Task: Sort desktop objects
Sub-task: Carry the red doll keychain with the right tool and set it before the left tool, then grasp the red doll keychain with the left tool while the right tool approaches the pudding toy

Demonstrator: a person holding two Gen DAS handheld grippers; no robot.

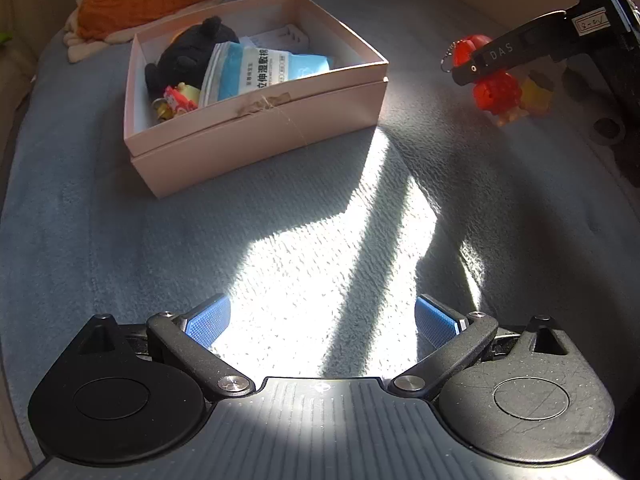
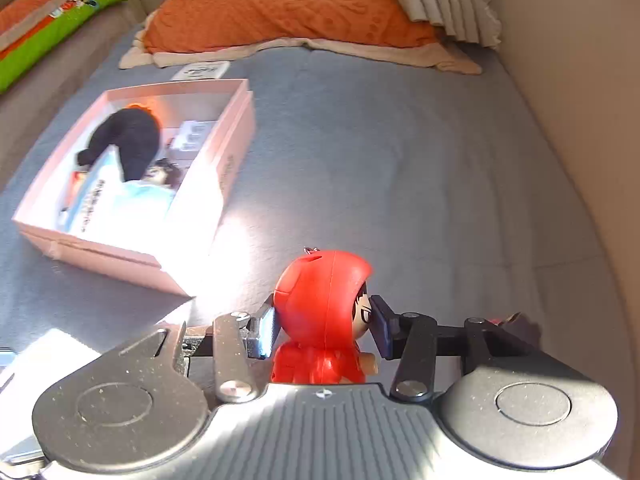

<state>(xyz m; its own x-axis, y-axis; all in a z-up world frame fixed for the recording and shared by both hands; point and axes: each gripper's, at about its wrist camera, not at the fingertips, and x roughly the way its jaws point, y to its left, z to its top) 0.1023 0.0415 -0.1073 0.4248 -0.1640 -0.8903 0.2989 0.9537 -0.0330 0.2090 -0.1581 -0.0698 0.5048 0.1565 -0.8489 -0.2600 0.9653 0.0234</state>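
The right gripper [image 2: 322,326] clamps a red hooded figurine [image 2: 324,312] by its head, low in the centre of the right wrist frame, raised off the blue blanket [image 2: 400,160]. The left gripper [image 1: 320,322] stands wide with nothing between its blue pads [image 1: 208,322]. The pink box [image 1: 256,120], upper left of the left wrist frame, holds a black plush [image 1: 192,56] and a blue packet [image 1: 264,70].

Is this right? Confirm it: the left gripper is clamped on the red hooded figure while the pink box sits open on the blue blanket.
Not quite. The right gripper, not the left, is clamped on the red hooded figure, as the right wrist view shows. The left gripper is open and empty. The pink box does sit open on the blue blanket.
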